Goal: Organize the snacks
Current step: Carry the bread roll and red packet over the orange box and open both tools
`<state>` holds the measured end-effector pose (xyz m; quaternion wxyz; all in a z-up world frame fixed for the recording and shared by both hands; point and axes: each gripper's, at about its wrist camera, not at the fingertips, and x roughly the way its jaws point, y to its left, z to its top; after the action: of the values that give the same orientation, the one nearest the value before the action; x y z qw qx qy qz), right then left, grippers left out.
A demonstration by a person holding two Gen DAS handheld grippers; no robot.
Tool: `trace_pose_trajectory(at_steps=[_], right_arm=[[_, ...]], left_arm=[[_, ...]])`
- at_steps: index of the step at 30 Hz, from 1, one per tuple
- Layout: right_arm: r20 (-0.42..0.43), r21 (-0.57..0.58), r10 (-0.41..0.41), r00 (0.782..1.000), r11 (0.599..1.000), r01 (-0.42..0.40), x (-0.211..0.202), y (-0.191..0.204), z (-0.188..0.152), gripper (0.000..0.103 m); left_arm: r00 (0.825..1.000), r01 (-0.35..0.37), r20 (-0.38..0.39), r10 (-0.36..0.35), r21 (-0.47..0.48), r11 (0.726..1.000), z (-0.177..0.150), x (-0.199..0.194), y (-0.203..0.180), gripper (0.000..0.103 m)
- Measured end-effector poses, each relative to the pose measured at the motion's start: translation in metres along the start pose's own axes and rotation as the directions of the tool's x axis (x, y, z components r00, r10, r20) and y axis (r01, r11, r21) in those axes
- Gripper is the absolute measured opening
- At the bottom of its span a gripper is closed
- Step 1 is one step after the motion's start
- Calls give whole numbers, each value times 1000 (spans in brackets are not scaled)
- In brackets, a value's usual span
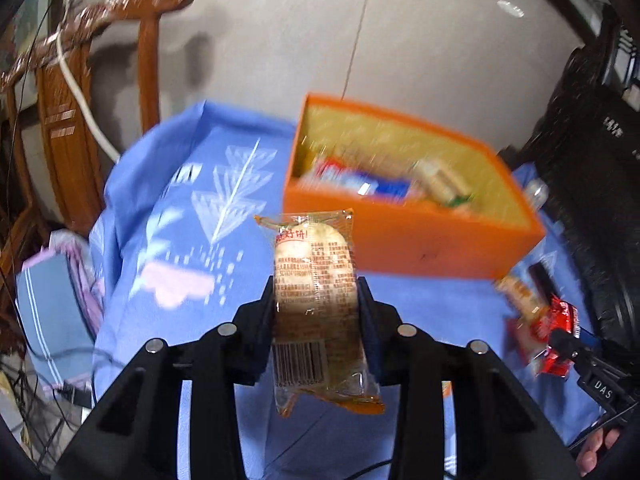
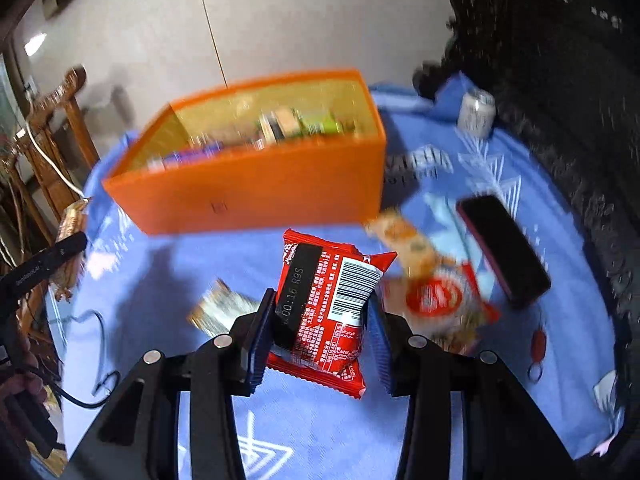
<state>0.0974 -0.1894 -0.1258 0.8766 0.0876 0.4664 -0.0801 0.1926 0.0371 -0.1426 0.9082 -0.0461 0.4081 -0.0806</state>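
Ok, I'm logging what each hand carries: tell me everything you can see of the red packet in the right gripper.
The red packet is a small glossy foil pillow pack with crimped ends, printed with white text, a white barcode panel and a black strip with a printed code. It looks sealed and slightly puffed. It is clamped at its sides between the right gripper's ridged blue pads, tilted, held above the blue cloth in front of the orange box. Only the pads touch it.
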Motion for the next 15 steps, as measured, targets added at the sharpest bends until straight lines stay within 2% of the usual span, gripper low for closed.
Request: trace_pose_trajectory(at_steps=[7, 10, 13, 15], right_arm=[[152, 1, 68, 986, 998, -69, -25, 7, 66, 44], [190, 18, 109, 976, 993, -114, -23, 7, 102, 44], [239, 1, 122, 963, 992, -126, -18, 11, 139, 44], [259, -20, 134, 956, 991, -134, -11, 15, 160, 46]], left_arm=[[991, 75, 107, -82, 72, 995, 71, -14, -39, 37], [984, 108, 133, -118, 83, 991, 105, -11, -54, 37], [980, 107, 157, -123, 109, 988, 137, -4, -70, 38], [979, 90, 172, -107, 106, 990, 156, 4, -78, 73]])
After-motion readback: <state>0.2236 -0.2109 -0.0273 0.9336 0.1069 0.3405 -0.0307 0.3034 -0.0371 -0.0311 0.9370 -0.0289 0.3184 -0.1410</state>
